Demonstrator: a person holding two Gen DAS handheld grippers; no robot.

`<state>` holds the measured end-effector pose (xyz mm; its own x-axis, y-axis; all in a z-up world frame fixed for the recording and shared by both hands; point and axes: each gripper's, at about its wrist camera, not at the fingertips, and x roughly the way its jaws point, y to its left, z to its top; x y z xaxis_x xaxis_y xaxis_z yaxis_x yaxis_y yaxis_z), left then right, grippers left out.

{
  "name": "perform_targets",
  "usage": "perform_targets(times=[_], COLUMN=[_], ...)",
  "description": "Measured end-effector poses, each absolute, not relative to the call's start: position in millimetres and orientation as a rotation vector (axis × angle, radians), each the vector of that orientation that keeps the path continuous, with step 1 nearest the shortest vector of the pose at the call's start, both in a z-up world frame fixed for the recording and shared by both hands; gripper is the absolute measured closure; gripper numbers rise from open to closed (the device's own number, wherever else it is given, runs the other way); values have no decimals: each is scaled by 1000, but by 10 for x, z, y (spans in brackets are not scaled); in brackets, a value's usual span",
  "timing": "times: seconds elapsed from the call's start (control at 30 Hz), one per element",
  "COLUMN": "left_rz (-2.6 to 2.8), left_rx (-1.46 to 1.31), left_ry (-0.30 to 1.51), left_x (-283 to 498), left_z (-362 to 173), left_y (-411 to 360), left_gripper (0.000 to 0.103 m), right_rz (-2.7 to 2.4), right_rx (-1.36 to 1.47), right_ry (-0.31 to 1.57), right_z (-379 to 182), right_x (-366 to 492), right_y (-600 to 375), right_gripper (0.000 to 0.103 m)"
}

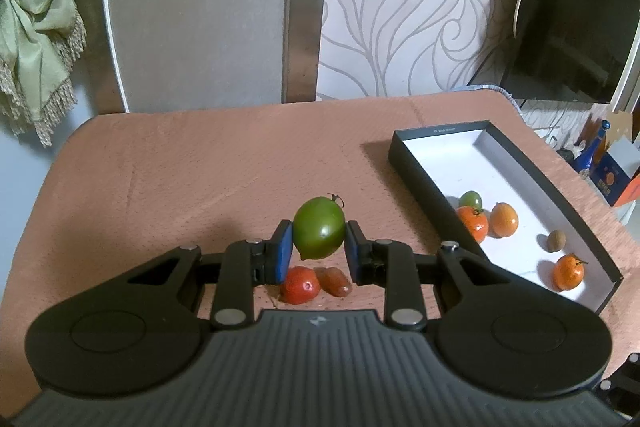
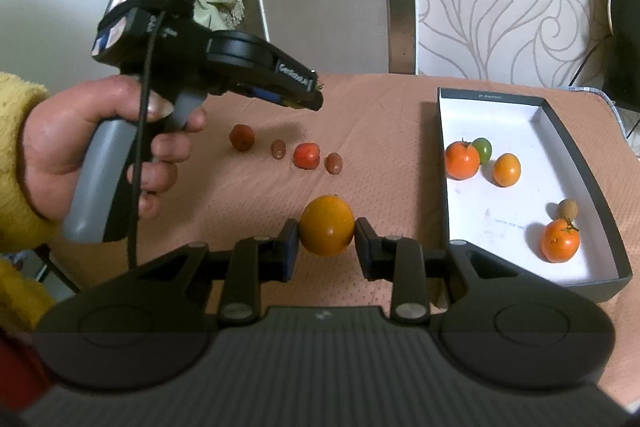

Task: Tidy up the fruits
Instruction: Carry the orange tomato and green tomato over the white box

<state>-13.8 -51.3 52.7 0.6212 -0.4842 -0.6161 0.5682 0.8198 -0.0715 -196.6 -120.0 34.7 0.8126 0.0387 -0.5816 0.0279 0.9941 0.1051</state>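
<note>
My left gripper (image 1: 319, 247) is shut on a large green fruit (image 1: 319, 233) and holds it above the table. Below it lie a red fruit (image 1: 300, 285) and a brown date (image 1: 334, 281). My right gripper (image 2: 327, 241) is shut on an orange fruit (image 2: 327, 225) above the table. The left gripper also shows in the right wrist view (image 2: 308, 91), held in a hand at the left; its fruit is hidden there. A black box with a white inside (image 1: 496, 163), (image 2: 500, 115) stands at the right and holds several small fruits and a nut (image 2: 568, 207).
A pink cloth (image 2: 380, 147) covers the table. On it lie two red fruits (image 2: 242, 137), (image 2: 307, 155) and two brown dates (image 2: 278, 149), (image 2: 333, 163) in a row. A chair back (image 1: 200, 7) and patterned wall stand behind. A dark screen (image 1: 580, 27) is at the far right.
</note>
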Motion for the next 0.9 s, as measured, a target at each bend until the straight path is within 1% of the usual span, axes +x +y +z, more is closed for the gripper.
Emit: perform_targets(times=[0.47, 0.9], left_rz=[-639, -661], left_rx=[142, 154], left_ry=[650, 631], left_x=[-163, -218], left_z=[621, 673], left_y=[-937, -1148], left_gripper=[71, 71], right_rz=[13, -10], right_rx=[117, 125], right_ry=[626, 624], right_z=[340, 341], right_x=[-2112, -2159], right_y=[-1293, -1375], right_gripper=[70, 70])
